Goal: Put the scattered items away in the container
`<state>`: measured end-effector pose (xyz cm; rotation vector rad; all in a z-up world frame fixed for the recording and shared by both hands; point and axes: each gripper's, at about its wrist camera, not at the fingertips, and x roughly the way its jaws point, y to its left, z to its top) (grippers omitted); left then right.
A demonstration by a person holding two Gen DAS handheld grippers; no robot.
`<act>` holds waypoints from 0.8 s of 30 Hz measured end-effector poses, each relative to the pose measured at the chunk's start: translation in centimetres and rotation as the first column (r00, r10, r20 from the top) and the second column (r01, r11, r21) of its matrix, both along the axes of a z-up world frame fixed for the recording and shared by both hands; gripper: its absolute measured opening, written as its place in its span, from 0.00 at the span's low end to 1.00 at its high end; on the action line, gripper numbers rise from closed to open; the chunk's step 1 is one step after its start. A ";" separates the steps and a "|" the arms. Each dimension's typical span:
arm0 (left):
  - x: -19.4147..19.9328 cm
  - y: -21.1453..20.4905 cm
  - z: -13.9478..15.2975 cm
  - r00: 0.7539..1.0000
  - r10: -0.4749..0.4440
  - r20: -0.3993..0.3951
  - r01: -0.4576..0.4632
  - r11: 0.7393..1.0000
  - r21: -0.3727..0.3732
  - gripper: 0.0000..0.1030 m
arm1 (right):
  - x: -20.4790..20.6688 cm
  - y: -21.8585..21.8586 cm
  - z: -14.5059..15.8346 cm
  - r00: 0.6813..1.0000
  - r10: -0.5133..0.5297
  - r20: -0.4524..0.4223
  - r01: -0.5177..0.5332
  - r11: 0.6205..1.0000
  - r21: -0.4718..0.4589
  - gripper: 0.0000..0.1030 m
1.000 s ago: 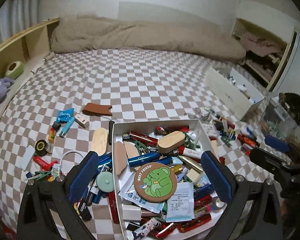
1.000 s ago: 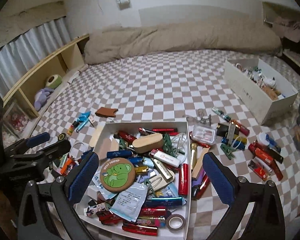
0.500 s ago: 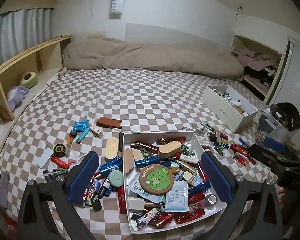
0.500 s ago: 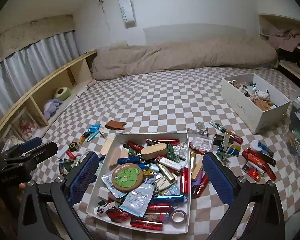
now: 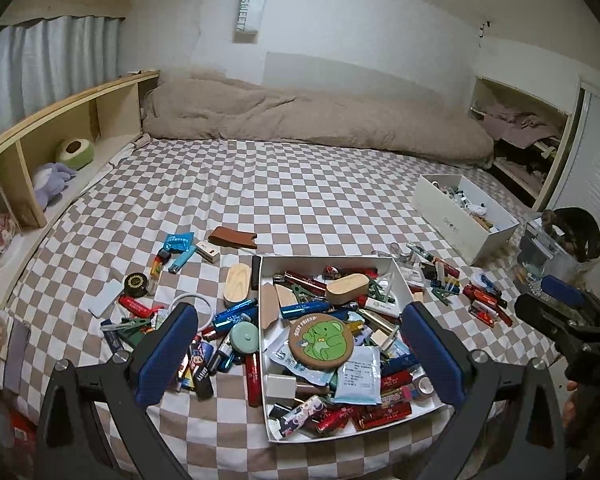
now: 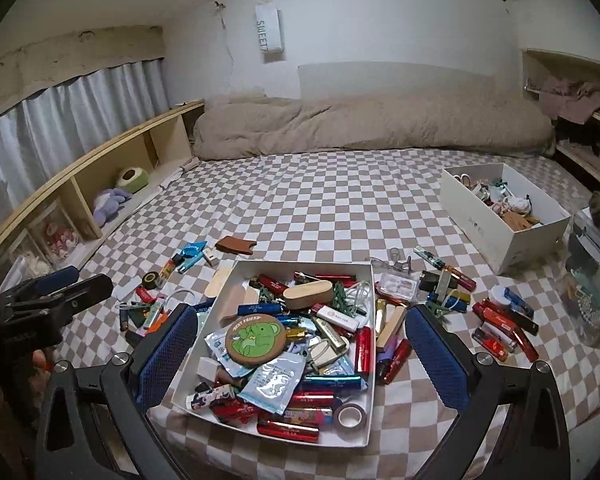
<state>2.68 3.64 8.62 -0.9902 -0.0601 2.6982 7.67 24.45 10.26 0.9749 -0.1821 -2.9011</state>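
- White tray [image 5: 396,272] near the front edge of the checkered bed [image 5: 300,200], heaped with lighters, sachets, a wooden case and a round green-bear coaster [image 5: 321,340].
- Compared with a second ago: both cameras pulled up and back, tray now smaller in view, far more of the bed and wall visible.
- Left tongs [image 5: 300,360] spread wide, holding nothing; right tongs [image 6: 302,360] likewise wide apart and bare.
- Much left outside: brown card sleeve [image 5: 232,237], tape roll [image 5: 136,285], wooden oval [image 5: 237,283] on the left; red lighters [image 6: 504,328] and clips on the right.
- Judged: a retreat between picks, or a survey; tidying only partly done.
- Second white box [image 6: 500,216] farther right, already holding oddments.
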 end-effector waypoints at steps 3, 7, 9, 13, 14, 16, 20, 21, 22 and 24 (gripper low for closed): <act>0.5 0.0 -0.3 1.000 -0.002 0.004 0.002 1.000 0.001 1.00 | 0.7 -0.2 0.0 1.000 -0.006 -0.008 0.006 1.000 0.026 1.00; 1.2 0.2 -0.6 1.000 0.001 0.004 -0.001 1.000 -0.016 1.00 | 1.3 -0.3 -0.1 1.000 -0.009 -0.008 0.009 0.998 0.054 1.00; 1.5 0.1 -0.7 1.000 0.006 0.001 -0.006 1.000 -0.020 1.00 | 1.5 -0.4 -0.3 1.000 -0.008 -0.001 0.008 0.998 0.061 1.00; 1.9 0.0 -0.7 1.000 0.012 -0.006 -0.012 1.000 -0.022 1.00 | 2.0 -0.2 -0.5 1.000 -0.016 0.005 0.015 0.997 0.070 1.00; 2.0 0.0 -0.7 1.000 0.013 -0.006 -0.013 1.000 -0.024 1.00 | 2.1 -0.2 -0.6 1.000 -0.018 0.007 0.017 0.997 0.071 1.00; 2.1 0.1 -0.9 1.000 0.015 -0.005 -0.015 0.999 -0.037 1.00 | 2.3 -0.3 -0.6 1.000 -0.020 0.009 0.020 0.997 0.074 1.00; 2.3 0.3 -1.2 1.000 0.018 -0.006 -0.018 0.998 -0.060 1.00 | 2.5 -0.1 -0.7 1.000 -0.021 0.016 0.020 0.997 0.071 1.00; 2.4 0.3 -1.2 1.000 0.018 -0.004 -0.018 0.998 -0.060 1.00 | 2.5 -0.1 -0.8 1.000 -0.022 0.018 0.021 0.997 0.069 1.00; 2.4 0.3 -1.2 1.000 0.018 -0.002 -0.018 0.998 -0.061 1.00 | 2.5 0.0 -0.8 1.000 -0.023 0.021 0.021 0.998 0.067 1.00; 2.4 0.3 -1.2 1.000 0.019 -0.003 -0.020 0.998 -0.064 1.00 | 2.6 0.0 -0.9 0.999 -0.027 0.025 0.025 0.997 0.067 1.00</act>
